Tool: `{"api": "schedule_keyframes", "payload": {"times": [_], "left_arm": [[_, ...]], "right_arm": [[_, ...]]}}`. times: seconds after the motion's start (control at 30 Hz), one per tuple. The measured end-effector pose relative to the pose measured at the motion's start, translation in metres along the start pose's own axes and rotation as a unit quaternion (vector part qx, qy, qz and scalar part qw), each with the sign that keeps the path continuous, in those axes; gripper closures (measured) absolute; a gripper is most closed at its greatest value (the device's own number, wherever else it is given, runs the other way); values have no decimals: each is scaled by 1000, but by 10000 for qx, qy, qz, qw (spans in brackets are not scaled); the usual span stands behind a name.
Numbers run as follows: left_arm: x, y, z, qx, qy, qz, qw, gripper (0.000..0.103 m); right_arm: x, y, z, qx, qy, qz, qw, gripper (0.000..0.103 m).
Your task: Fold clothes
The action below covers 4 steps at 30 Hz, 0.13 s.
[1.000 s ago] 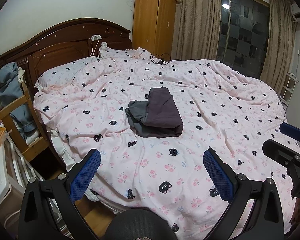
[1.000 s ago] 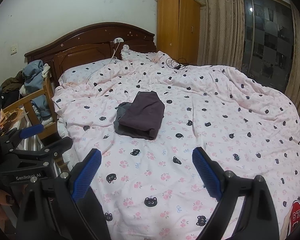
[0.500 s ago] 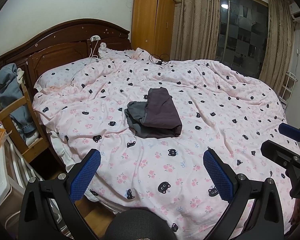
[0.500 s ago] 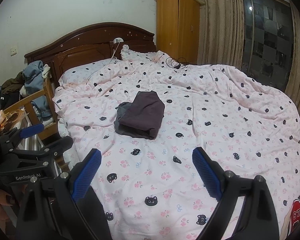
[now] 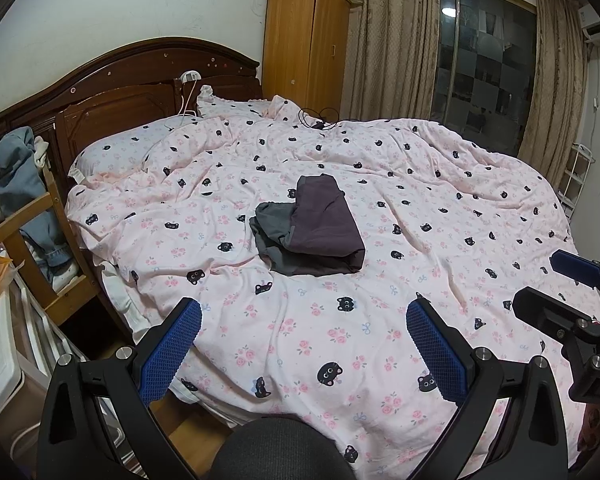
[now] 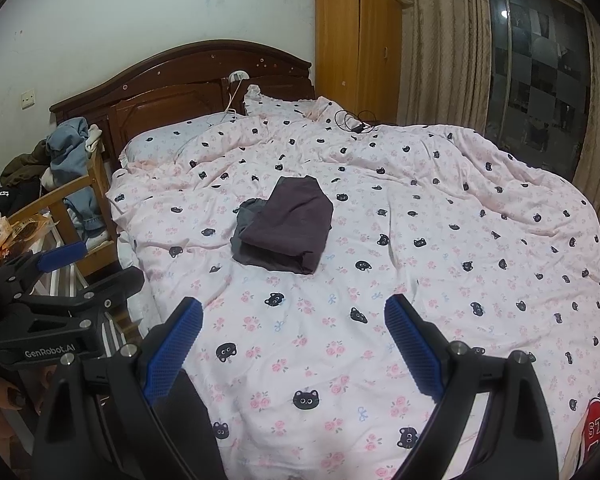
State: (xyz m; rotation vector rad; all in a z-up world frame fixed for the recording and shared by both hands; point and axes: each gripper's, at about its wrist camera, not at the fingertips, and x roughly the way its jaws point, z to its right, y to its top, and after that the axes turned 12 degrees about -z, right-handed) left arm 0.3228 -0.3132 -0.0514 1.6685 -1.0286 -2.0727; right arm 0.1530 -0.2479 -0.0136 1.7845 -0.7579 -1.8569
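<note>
From the left wrist camera, the left gripper (image 5: 302, 338) hangs above the near edge of the bed, and its two blue fingers (image 5: 171, 354) are spread wide apart with nothing between them. Under it lies a pink duvet (image 5: 420, 208) with black cat faces and little roses on it. In the middle of the duvet sits a small pile of folded clothes (image 5: 310, 226), well away from the gripper. A dark purple piece lies on top, and a grey piece sticks out from under it on the left side. Behind the bed is a dark wooden headboard (image 5: 120, 88), and next to it stands a tall yellow-brown wardrobe (image 5: 304, 40). Brown curtains (image 5: 392, 36) hang by a dark window (image 5: 484, 64). On the left is a wooden chair (image 5: 32, 248) with blue jeans (image 5: 18, 180) thrown over it. At the right edge the right gripper (image 5: 572, 300) pokes in. From the right wrist camera, the right gripper (image 6: 294, 346) also hangs over the near part of the bed, with its blue fingers (image 6: 414, 350) far apart and holding nothing. The folded clothes (image 6: 286, 226) rest ahead of it in the middle of the pink duvet (image 6: 460, 240), not touching it. The left gripper (image 6: 66, 280) shows at the left side, next to the wooden chair (image 6: 72, 200), with its fingers apart. A black cable (image 6: 352, 120) lies on the far end of the duvet near the wardrobe (image 6: 356, 44). A bit of red and white cloth (image 6: 598, 426) peeks in at the bottom right corner.
</note>
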Motion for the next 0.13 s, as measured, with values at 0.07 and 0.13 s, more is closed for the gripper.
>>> {"api": "schedule_keyframes", "payload": {"times": [0.07, 0.13], "left_arm": [[0, 0, 0, -2, 1, 8, 10000, 1], [1, -1, 0, -2, -2, 3, 10000, 1]], "right_arm": [[1, 0, 0, -10, 0, -10, 10000, 9], [0, -1, -1, -5, 1, -10, 10000, 9]]}}
